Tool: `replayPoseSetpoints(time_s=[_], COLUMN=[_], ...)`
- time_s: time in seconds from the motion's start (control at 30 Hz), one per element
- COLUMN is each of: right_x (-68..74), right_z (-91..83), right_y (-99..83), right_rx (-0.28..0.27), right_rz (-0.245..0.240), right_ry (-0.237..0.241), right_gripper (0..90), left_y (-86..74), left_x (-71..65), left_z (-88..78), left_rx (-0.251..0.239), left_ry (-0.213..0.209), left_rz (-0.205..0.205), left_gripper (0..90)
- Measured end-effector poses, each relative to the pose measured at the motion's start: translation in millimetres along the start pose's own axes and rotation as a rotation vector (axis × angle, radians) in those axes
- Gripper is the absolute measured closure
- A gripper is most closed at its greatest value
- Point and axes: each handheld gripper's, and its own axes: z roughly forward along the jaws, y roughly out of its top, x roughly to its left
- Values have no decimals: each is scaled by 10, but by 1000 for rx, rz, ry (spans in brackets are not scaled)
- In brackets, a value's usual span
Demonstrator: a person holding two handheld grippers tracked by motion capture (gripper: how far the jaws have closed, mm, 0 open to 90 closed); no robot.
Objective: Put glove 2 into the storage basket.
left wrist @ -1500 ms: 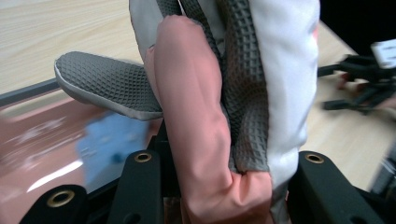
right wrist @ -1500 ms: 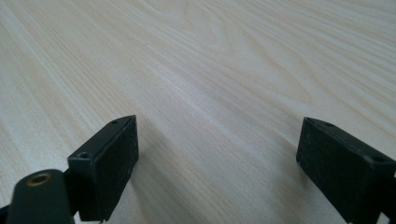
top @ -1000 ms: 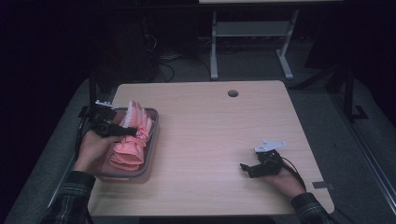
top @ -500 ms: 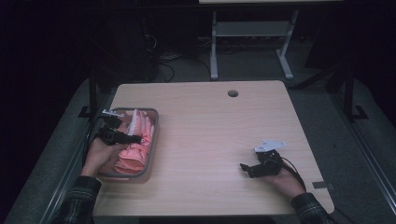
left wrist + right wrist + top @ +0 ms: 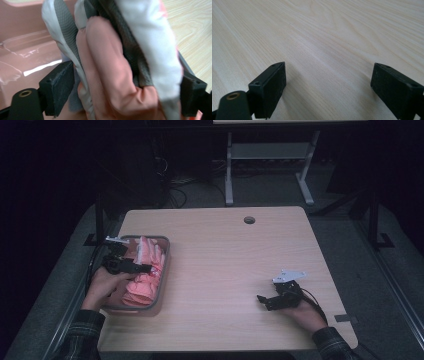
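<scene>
At the left of the pale wooden tabletop (image 5: 220, 265), a shallow grey rectangular tray (image 5: 164, 270) holds a heap of pink-and-white rubber gloves (image 5: 145, 280). The left gripper (image 5: 145, 268) reaches over them; its jaws have just been opening and stand wide, with the gloves between them. Well apart to the right, the right gripper (image 5: 261, 300) rests low over bare wood, jaws wide with nothing between them.

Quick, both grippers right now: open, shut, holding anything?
Left gripper: jaws have just been opening, now wide, the pink glove between them over the tray.
Right gripper: open, empty, over the table.
</scene>
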Motion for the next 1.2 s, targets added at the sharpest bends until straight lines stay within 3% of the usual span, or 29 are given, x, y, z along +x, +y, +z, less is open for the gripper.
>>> replayPoseSetpoints(time_s=[0.33, 0.7, 0.97, 1.2], right_x=[0, 0, 0, 3], right_z=[6, 6, 7, 5], right_y=[6, 6, 6, 5], right_rx=[-1, -1, -2, 1], right_rz=[-1, -1, -1, 4], right_ry=[-4, -4, -4, -5], right_gripper=[123, 123, 123, 123], left_y=[71, 239, 328, 370], left_x=[-83, -380, -622, -892], left_z=[-330, -562, -535, -387], left_rx=[-82, -156, -184, -180], left_ry=[29, 18, -25, -64], left_rz=[47, 121, 168, 216], left_gripper=[138, 139, 139, 140])
